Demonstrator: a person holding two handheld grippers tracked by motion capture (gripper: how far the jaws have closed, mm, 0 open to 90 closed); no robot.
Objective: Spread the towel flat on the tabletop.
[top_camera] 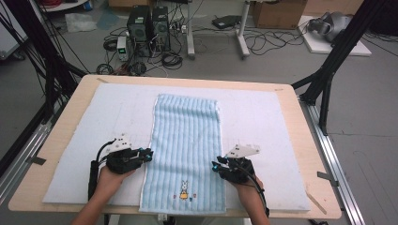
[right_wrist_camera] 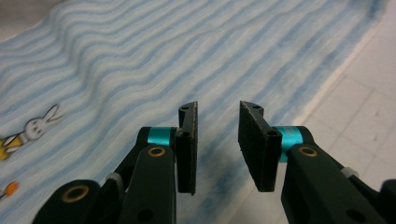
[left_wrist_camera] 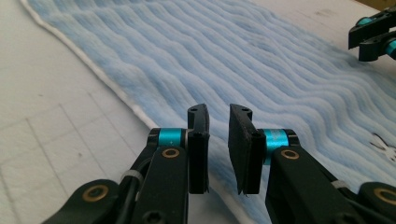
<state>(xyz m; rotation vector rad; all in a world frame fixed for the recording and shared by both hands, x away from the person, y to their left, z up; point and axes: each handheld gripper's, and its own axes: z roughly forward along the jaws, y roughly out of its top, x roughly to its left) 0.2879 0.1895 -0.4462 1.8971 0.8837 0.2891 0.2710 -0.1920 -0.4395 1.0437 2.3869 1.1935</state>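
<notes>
Blue striped towel (top_camera: 185, 154) lies flat, lengthwise on the white mat (top_camera: 263, 122) covering the surface, rabbit print at the near end. Left gripper (top_camera: 149, 153) sits at the towel's left edge, jaws a narrow gap apart, nothing clamped. Right gripper (top_camera: 215, 165) at the right edge, jaws slightly wider apart, also empty.
</notes>
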